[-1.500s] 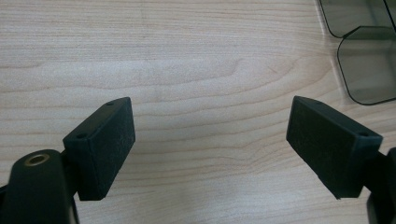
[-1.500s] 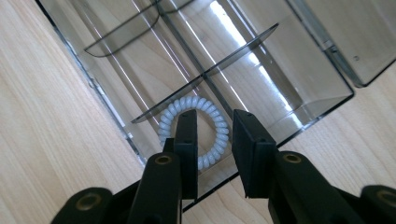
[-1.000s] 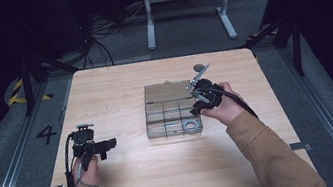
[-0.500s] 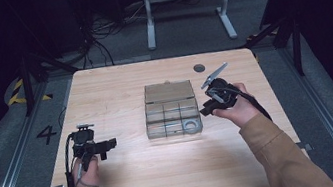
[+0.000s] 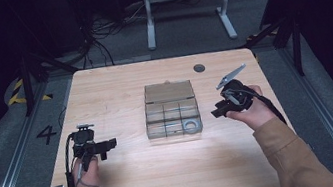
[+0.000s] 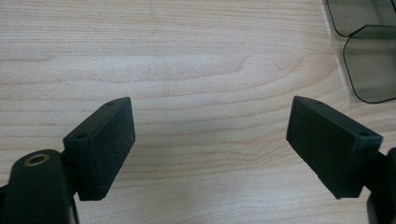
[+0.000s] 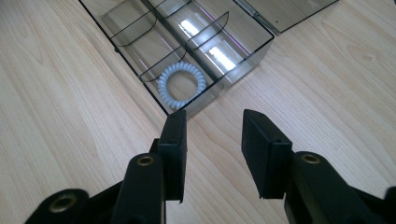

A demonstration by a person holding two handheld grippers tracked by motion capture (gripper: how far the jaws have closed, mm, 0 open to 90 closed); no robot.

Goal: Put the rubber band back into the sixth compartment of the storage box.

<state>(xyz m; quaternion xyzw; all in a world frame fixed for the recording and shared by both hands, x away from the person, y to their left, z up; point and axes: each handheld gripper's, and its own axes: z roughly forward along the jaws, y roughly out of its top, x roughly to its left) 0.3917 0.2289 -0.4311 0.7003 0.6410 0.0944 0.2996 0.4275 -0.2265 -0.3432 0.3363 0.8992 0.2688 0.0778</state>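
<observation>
In the left gripper view the box [image 6: 369, 51] is cut off by the top and right edges, leaving two smoky corners. In the right gripper view, the box's far compartments and lid [image 7: 289, 11] beyond the hair tie [image 7: 182, 85] run off the top edge.

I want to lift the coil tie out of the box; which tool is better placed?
The right tool: it is open beside the box, near the coil tie. The left tool sits farther away.
</observation>
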